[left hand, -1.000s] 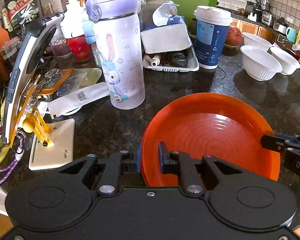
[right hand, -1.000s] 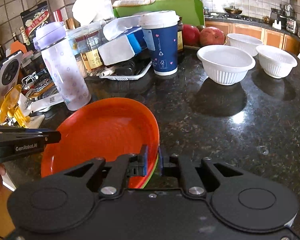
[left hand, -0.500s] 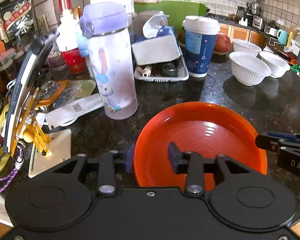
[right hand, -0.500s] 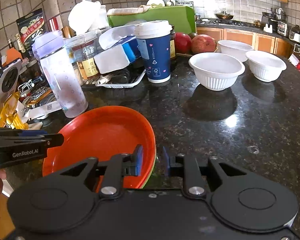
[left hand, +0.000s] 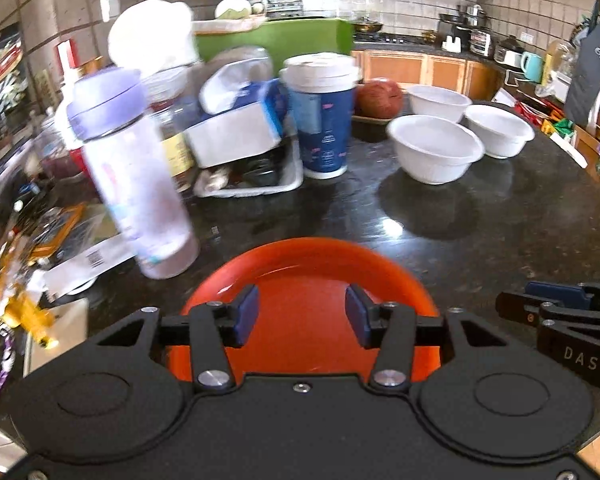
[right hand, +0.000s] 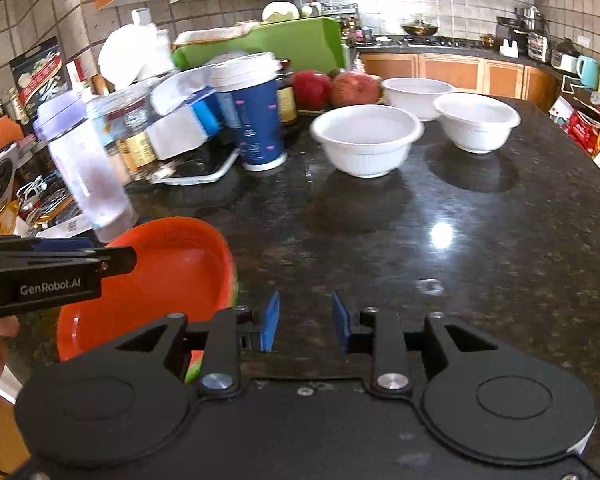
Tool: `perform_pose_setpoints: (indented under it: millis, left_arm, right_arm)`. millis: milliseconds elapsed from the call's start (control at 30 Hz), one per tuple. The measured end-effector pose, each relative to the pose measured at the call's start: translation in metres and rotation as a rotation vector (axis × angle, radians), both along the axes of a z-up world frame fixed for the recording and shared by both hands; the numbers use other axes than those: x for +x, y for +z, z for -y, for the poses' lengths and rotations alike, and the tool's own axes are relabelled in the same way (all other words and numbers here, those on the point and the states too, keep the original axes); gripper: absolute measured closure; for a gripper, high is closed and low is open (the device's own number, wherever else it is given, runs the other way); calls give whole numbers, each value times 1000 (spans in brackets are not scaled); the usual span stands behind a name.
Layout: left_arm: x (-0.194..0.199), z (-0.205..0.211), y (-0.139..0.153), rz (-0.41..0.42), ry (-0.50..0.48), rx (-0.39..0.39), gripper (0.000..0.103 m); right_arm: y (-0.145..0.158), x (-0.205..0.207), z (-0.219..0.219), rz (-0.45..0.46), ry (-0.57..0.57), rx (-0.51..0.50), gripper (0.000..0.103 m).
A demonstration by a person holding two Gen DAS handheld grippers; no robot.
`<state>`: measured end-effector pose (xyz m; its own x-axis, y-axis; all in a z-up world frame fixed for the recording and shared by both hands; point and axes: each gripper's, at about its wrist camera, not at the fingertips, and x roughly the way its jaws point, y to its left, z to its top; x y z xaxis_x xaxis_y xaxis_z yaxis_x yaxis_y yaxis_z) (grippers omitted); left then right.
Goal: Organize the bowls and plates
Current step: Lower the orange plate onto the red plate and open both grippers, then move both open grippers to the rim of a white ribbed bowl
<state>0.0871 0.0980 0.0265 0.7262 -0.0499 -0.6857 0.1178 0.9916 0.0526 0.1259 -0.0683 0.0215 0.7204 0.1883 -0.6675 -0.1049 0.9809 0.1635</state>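
A: How far along is the tidying judged to be?

B: The plates are seen stacked at the near left of the counter, orange on top, with a green edge showing beneath in the right view. That part is judged done.

A: Are the plates held by anything?

B: No. The left gripper has just been opening; its jaws stand moderately apart above the orange plate, and nothing is pressed by the pads. The right gripper has also just been opening; a narrower gap is shown, with only bare counter between the pads, just right of the stack.

A: And the bowls?

B: Three white bowls are seen at the far side, well apart from the plates. They sit singly on the counter, close together but not nested, right of the blue cup. That part is judged untouched.

A: So what is left?

B: The bowls probably remain to be gathered and nested. Clutter is crowded along the far left, a bottle among it, so a clear path is offered only on the right.
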Motion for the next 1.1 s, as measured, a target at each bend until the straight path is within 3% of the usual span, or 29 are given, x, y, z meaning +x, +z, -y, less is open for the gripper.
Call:
perform_pose_setpoints:
  millis: [333,633,767,1100]
  left_arm:
    - [35,102,2,-45,-48,9,47]
    - [80,192,-8,-97,-9,19,47]
    - [98,221,-18,-135,25,40,47]
    - [119,260,-28,-163,36,89,47]
  right_arm:
    - [3,18,111,-11,-25,-3,71]
    - [6,60,224,-25,-28,-19,71]
    - [2,83,256,-47,-23,-25,69]
    - [-17,120,300,-157,-36,78,68]
